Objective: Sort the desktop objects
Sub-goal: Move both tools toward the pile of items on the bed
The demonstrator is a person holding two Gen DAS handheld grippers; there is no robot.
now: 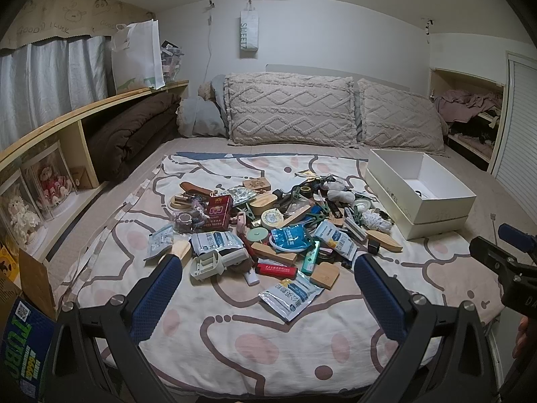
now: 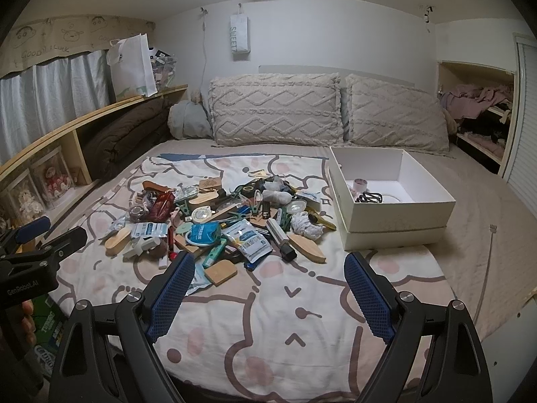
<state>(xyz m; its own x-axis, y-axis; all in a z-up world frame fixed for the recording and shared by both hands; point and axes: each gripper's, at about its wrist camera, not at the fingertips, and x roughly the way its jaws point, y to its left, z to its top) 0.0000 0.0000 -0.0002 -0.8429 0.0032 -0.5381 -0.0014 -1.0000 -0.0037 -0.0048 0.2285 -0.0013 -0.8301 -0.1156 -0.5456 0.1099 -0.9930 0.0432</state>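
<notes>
A heap of small objects lies on a patterned sheet on a bed: a red box, foil sachets, wooden blocks, clips, tape rolls, a red lighter. The same heap shows in the right wrist view. A white open box stands to its right, holding a small cup and a dark item. My left gripper hangs open in front of the heap, nothing between its blue pads. My right gripper also stands open and empty, near the heap's front edge.
Two knitted pillows lean on the far wall. A wooden shelf with a brown blanket and a white bag runs along the left. A closet niche with clothes sits at the right. Cardboard boxes stand at the bed's near left.
</notes>
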